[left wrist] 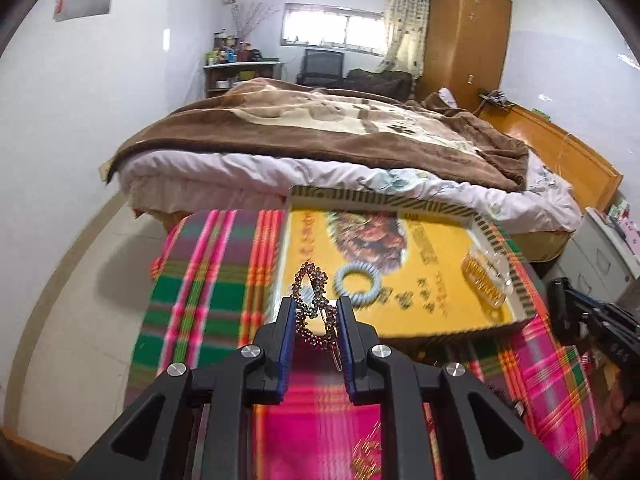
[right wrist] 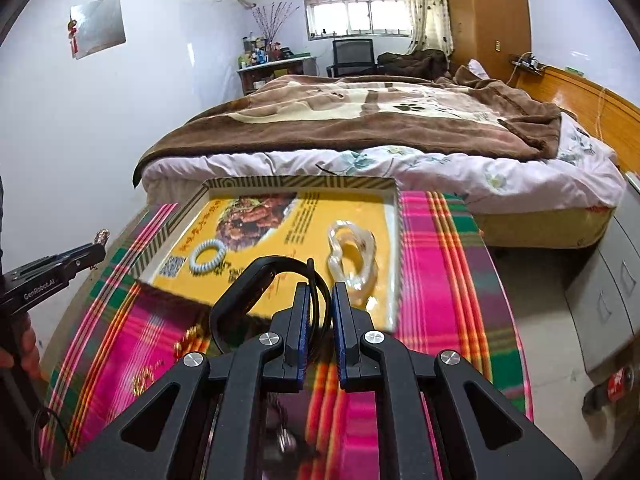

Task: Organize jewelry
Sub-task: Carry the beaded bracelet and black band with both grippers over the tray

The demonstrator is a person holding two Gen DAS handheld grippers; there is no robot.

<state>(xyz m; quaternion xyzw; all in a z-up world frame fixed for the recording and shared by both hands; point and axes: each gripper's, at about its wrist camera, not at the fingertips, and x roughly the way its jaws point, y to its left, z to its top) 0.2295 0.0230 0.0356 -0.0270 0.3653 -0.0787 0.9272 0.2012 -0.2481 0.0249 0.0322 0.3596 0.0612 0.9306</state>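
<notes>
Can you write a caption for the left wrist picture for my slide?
Left tool carries a sparkly triangle hair clip toward the yellow tray holding a pale spiral hair tie.

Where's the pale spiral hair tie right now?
The spiral hair tie lies loose on the yellow tray, just right of the rhinestone clip held by the left gripper; the right wrist view shows it left of the clear claw clip.
</notes>
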